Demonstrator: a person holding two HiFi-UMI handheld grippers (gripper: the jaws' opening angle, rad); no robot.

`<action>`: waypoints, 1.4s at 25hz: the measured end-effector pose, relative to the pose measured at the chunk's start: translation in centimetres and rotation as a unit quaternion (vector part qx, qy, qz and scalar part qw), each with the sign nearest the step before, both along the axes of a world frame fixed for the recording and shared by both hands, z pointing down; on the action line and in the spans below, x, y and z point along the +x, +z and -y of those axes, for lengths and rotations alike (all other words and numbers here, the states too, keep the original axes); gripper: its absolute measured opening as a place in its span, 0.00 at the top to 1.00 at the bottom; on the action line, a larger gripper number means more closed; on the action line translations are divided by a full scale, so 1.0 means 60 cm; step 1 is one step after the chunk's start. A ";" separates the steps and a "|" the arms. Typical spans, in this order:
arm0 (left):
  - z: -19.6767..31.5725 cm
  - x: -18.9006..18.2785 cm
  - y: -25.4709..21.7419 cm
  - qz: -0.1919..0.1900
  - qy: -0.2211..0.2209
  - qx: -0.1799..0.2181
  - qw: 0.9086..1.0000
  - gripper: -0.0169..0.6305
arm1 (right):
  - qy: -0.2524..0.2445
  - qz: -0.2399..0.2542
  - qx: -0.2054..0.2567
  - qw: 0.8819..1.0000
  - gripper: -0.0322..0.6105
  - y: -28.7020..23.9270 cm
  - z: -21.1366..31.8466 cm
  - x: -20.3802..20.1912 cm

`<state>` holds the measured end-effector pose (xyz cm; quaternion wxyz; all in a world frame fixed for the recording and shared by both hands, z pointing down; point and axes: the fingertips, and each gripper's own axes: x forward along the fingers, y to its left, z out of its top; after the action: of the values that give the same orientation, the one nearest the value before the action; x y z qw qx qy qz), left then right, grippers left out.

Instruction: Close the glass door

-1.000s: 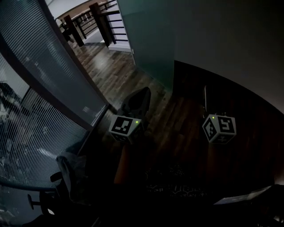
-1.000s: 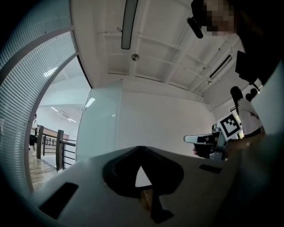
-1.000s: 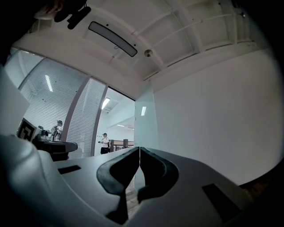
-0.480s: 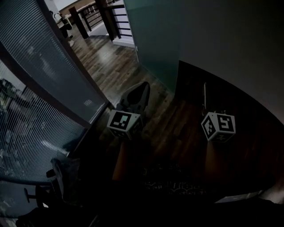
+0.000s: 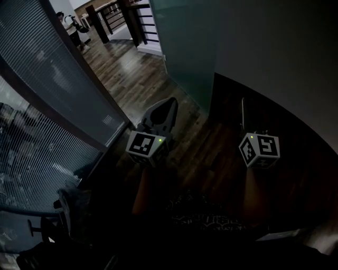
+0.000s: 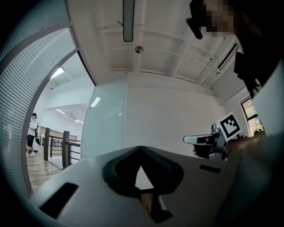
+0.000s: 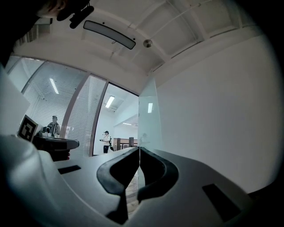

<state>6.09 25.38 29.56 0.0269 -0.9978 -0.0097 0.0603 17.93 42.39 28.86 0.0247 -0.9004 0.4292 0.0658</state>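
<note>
The frosted glass door [image 5: 185, 47] stands ahead of me as a pale green panel against the white wall [image 5: 274, 58]. It also shows in the left gripper view as the glass door [image 6: 108, 119] and in the right gripper view as the glass door [image 7: 146, 119]. My left gripper [image 5: 172, 102] points toward the door's lower edge, still short of it, jaws together with nothing between them. My right gripper [image 5: 243, 103] is level with it to the right, in front of the dark base of the wall, also shut and empty. In their own views the left gripper [image 6: 140, 147] and right gripper [image 7: 139, 148] hold nothing.
A glass partition with blinds [image 5: 47, 105] runs along the left. Dark wood floor [image 5: 132, 68] leads through the opening to a dark railing [image 5: 124, 16], where a person [image 5: 68, 26] stands. A chair [image 5: 71, 208] sits at lower left.
Both grippers have edged slightly forward toward the door. The head view has shifted, and a person has come into sight by the far railing.
</note>
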 end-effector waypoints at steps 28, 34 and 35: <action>0.170 0.207 -0.003 -0.009 0.012 -0.002 1.000 0.97 | 0.024 -0.003 0.003 1.000 0.94 0.002 0.146 0.208; 0.230 0.277 -0.013 -0.010 0.006 0.003 1.000 0.97 | 0.020 -0.003 0.003 1.000 0.94 -0.005 0.206 0.283; 0.238 0.286 -0.013 -0.009 0.005 0.004 1.000 0.97 | 0.021 -0.003 0.004 1.000 0.94 -0.005 0.210 0.293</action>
<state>23.26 11.13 28.76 0.0305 -0.9970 -0.0150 0.0696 35.51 29.76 28.53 0.0255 -0.9092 0.4096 0.0705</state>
